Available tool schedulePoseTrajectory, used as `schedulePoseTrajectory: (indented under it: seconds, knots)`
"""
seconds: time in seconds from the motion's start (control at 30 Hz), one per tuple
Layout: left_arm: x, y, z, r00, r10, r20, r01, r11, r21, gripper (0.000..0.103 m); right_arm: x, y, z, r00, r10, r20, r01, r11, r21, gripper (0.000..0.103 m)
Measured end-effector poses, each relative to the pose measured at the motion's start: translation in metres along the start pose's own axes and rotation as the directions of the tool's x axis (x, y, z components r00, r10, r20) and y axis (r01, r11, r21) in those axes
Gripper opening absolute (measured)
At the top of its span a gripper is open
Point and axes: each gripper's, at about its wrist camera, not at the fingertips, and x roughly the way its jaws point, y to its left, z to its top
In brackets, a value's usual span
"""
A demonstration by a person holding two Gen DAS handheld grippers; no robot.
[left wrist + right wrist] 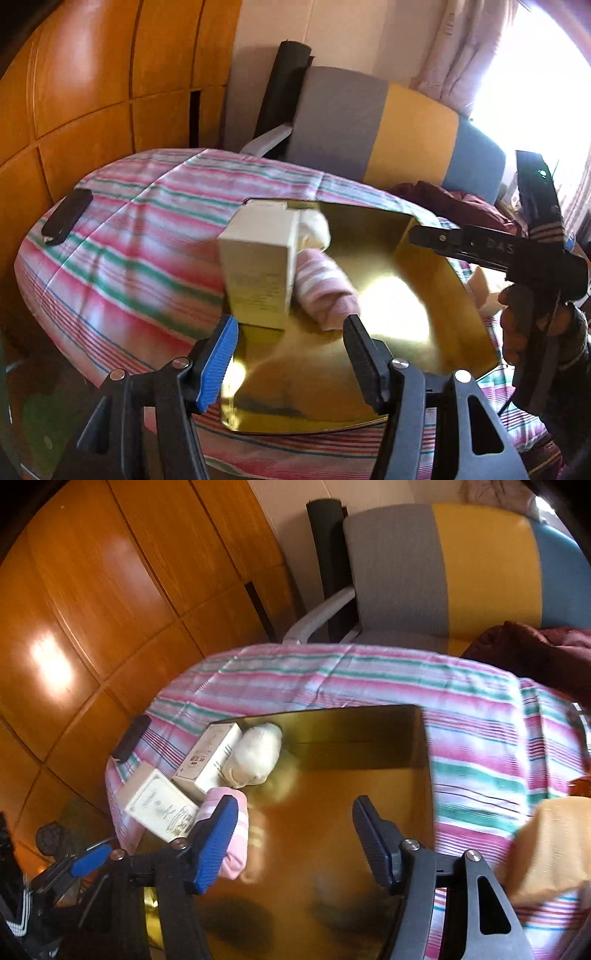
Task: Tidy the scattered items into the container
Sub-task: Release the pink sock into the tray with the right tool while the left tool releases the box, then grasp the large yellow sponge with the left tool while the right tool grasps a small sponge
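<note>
Striped bed [480,716] carries gold tray [351,794]; both grippers spread, empty. Pink sock roll [325,291], soft and light, 9 o'clock: pinch mid-roll.

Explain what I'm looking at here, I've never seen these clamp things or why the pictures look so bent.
Each picture comes from a wide-angle camera mounted on a hand-held gripper, looking out along its two fingers. A person carries one in each hand. The left gripper and the right gripper both stand open and hold nothing. They hover over a shiny gold tray on a striped cloth. In the tray's left corner lie two white boxes, a white rolled sock and a pink striped one. A black object lies apart on the cloth.
</note>
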Motion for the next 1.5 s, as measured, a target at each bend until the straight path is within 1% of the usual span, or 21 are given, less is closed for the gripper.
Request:
schedulePoseTrajectory:
  seconds: [0.1,0.2,0.37,0.47,0.57,0.77,0.87,0.97,1.0,1.07,1.13,1.2,1.37,1.47,1.5]
  knots:
    - [-0.004,-0.017,0.002,1.0,-0.019,0.005,0.019,0.999,0.03,0.059,-0.023,-0.016,-0.009,1.0,-0.019,0.01,0.019,1.0,0.022,0.07]
    - [-0.008,-0.037,0.002,0.998,-0.055,0.003,0.055,0.996,0.07,0.06,-0.047,-0.039,-0.021,0.999,-0.051,0.014,0.051,0.997,0.053,0.072]
    - [-0.006,-0.077,0.001,0.993,-0.116,-0.026,0.119,0.982,0.147,0.061,-0.096,-0.091,-0.049,0.992,-0.125,0.031,0.118,0.98,0.159,0.073]
    - [-0.003,-0.103,-0.003,0.988,-0.143,-0.054,0.151,0.966,0.209,0.061,-0.133,-0.125,-0.069,0.98,-0.196,0.039,0.182,0.957,0.228,0.073]
    - [0.0,-0.125,-0.007,0.982,-0.171,-0.082,0.187,0.947,0.262,0.061,-0.164,-0.157,-0.091,0.969,-0.246,0.029,0.226,0.926,0.301,0.074]
    - [0.006,-0.166,-0.015,0.961,-0.233,-0.151,0.272,0.9,0.34,0.061,-0.211,-0.193,-0.126,0.948,-0.317,0.034,0.273,0.862,0.427,0.079]
    - [0.009,-0.188,-0.016,0.948,-0.261,-0.181,0.312,0.874,0.374,0.061,-0.215,-0.206,-0.136,0.949,-0.314,0.036,0.258,0.836,0.483,0.08]
    - [0.011,-0.209,-0.015,0.937,-0.286,-0.201,0.345,0.848,0.401,0.061,-0.207,-0.212,-0.137,0.954,-0.299,0.024,0.246,0.827,0.505,0.08]
    - [0.013,-0.215,-0.014,0.935,-0.291,-0.203,0.351,0.842,0.409,0.061,-0.204,-0.212,-0.136,0.952,-0.305,0.018,0.255,0.825,0.504,0.081]
    - [0.019,-0.225,-0.011,0.926,-0.301,-0.228,0.372,0.834,0.408,0.061,-0.197,-0.214,-0.136,0.939,-0.344,-0.003,0.297,0.806,0.511,0.084]
    - [0.029,-0.232,-0.008,0.916,-0.304,-0.26,0.386,0.841,0.379,0.062,-0.192,-0.219,-0.136,0.931,-0.364,-0.014,0.317,0.789,0.527,0.09]
    - [0.038,-0.235,-0.005,0.909,-0.309,-0.28,0.396,0.848,0.352,0.063,-0.187,-0.223,-0.138,0.925,-0.379,-0.028,0.333,0.772,0.542,0.091]
    - [0.056,-0.247,0.006,0.904,-0.314,-0.291,0.401,0.857,0.323,0.07,-0.174,-0.228,-0.136,0.928,-0.368,-0.049,0.334,0.77,0.544,0.092]
    - [0.066,-0.257,0.019,0.909,-0.311,-0.278,0.392,0.865,0.315,0.072,-0.168,-0.227,-0.134,0.922,-0.383,-0.057,0.353,0.769,0.533,0.093]
    - [0.07,-0.261,0.023,0.907,-0.315,-0.278,0.395,0.866,0.307,0.076,-0.167,-0.227,-0.135,0.919,-0.391,-0.059,0.361,0.769,0.528,0.093]
